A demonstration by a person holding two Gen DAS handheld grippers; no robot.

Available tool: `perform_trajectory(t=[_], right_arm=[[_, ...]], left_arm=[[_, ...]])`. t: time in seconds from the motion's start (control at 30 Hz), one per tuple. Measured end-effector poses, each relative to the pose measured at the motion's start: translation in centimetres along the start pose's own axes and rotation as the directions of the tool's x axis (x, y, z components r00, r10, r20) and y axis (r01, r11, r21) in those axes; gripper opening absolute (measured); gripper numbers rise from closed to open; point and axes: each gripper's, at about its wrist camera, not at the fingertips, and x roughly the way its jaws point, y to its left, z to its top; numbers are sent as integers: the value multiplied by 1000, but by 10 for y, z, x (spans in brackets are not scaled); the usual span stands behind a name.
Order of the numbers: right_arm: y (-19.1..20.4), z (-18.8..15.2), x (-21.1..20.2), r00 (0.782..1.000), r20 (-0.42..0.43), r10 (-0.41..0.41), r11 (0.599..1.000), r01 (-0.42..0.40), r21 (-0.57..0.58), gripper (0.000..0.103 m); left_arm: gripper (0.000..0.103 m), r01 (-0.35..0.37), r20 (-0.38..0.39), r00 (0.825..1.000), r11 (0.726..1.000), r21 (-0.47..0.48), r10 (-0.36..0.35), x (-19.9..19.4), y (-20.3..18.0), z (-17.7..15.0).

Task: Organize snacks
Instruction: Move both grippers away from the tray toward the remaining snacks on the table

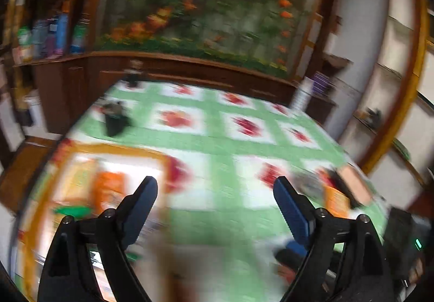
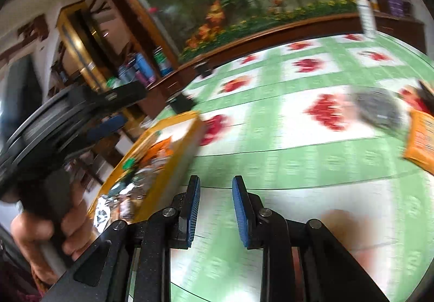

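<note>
Right wrist view shows my right tongs (image 2: 216, 209) parted and empty over the green-checked tablecloth (image 2: 298, 163); my left tongs (image 1: 215, 203) gape wide. Orange snack packets (image 2: 421, 139) lie near its right edge, well apart from the yellow-rimmed tray (image 2: 187, 139) at the left edge. Everything is blurred, so I judge a hasty grab could miss or shove a packet off.

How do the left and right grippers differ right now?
The left gripper has its jaws spread wide; the right gripper has its jaws much closer, a narrow gap left. The left gripper sits beside the orange-rimmed tray; the right gripper points over bare tablecloth. Both hold nothing and have blue pads.
</note>
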Motion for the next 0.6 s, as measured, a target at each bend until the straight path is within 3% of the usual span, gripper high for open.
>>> perform_trajectory(t=[0.07, 0.2, 0.27, 0.33, 0.37, 0.4, 0.6], right_arm=[[-23, 7, -17, 998, 29, -47, 998, 46, 41, 38], [-73, 27, -48, 984, 63, -169, 974, 157, 162, 38], [-96, 39, -55, 972, 49, -228, 953, 213, 215, 38], [-109, 54, -55, 969, 36, -243, 945, 228, 235, 38], [-114, 62, -52, 966, 28, -258, 940, 244, 238, 38], [-118, 70, -47, 963, 18, -269, 938, 257, 234, 39], [-156, 120, 11, 964, -51, -259, 925, 263, 274, 39]], left_arm=[[93, 87, -57, 995, 996, -19, -88, 15, -25, -7], [96, 120, -138, 984, 992, 34, -114, 60, -64, -18], [96, 68, -134, 989, 996, 65, -59, 85, -65, -23], [96, 25, -218, 976, 999, 43, -15, 102, -57, -27], [96, 75, -236, 969, 997, -1, -73, 105, -50, -28], [96, 82, -234, 969, 996, -19, -84, 106, -47, -28], [96, 46, -210, 977, 999, 23, -40, 101, -44, -31]])
